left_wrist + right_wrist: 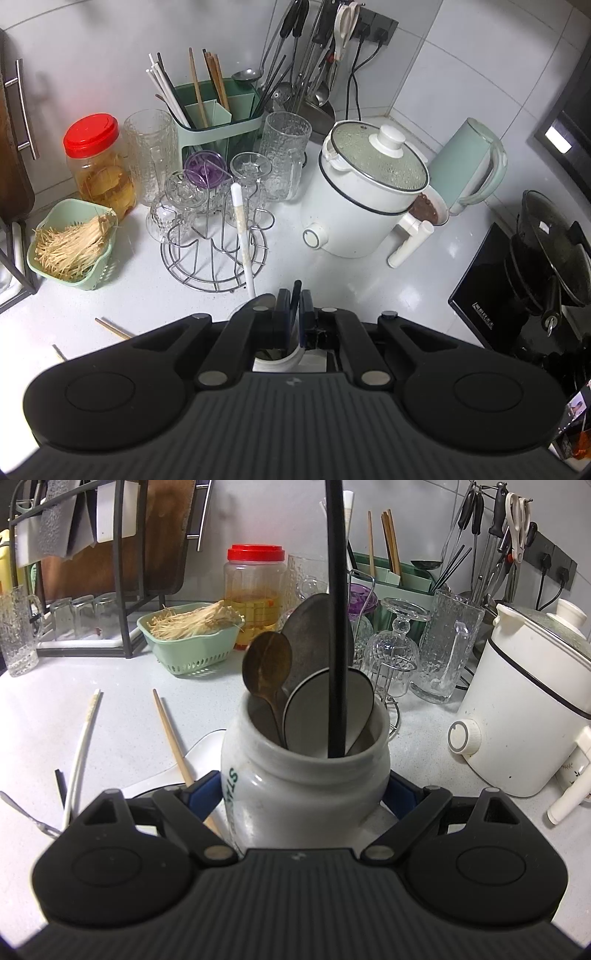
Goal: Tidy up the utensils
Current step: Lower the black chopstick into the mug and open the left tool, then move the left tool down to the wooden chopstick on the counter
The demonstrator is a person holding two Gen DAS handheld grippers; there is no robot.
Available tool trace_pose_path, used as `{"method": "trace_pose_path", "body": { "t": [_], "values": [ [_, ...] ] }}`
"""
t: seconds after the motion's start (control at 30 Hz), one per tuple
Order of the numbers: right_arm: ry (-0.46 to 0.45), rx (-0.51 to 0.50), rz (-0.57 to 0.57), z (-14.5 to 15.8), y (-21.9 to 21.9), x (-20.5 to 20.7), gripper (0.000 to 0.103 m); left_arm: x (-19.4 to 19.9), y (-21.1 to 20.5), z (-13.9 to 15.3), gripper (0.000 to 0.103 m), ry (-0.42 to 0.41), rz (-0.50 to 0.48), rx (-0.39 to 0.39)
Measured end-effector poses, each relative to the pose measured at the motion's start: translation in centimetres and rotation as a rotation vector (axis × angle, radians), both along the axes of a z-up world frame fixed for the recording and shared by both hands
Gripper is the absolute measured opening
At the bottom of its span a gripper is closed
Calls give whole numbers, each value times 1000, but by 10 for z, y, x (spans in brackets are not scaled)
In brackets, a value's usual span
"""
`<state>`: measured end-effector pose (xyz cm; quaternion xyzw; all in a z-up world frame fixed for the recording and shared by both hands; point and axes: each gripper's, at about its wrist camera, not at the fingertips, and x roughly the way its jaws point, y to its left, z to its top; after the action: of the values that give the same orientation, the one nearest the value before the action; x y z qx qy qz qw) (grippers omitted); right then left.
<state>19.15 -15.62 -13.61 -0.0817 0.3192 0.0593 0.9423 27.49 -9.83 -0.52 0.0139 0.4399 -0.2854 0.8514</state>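
Note:
My left gripper [294, 302] is shut on a thin black chopstick [295, 295], held over a white ceramic jar [280, 363] whose rim shows below the jaws. A white chopstick [242, 236] sticks up just left of the fingers. In the right wrist view my right gripper [304, 794] is shut on the white jar [306, 786], one blue pad on each side. The jar holds a wooden spoon [267, 668], a metal spoon [310, 627], a white spoon [317, 701] and the black chopstick [338, 627] standing upright.
On the counter lie a white chopstick [83, 746], a wooden chopstick [171, 734], a short black piece [59, 781] and a fork [26, 812]. A green utensil caddy [218, 118], glass rack [214, 251], white cooker [365, 195], mushroom basket [70, 243] and red-lidded jar [96, 162] stand behind.

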Motion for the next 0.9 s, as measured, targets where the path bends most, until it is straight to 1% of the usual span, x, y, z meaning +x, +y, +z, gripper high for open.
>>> {"method": "trace_pose_path", "body": {
  "t": [0.13,0.3,0.4,0.43,0.47,0.53,0.9],
  "values": [
    [-1,0,-1,-1,0,0,93,0,-2,0,5,4,3,8],
    [-1,0,-1,-1,0,0,93,1,1,1,5,17,21,-6],
    [-1,0,-1,-1,0,0,93,0,3,2,5,2,38,-1],
    [-1,0,-1,-1,0,0,93,-1,5,4,8,-8,44,0],
    [-1,0,-2,-1,0,0,93,-2,6,5,16,-13,51,2],
    [-1,0,-4,-1,0,0,93,-3,10,9,28,-30,65,-1],
    [-2,-4,-14,-1,1,-1,93,-22,37,29,28,-99,138,-43]
  ]
}}
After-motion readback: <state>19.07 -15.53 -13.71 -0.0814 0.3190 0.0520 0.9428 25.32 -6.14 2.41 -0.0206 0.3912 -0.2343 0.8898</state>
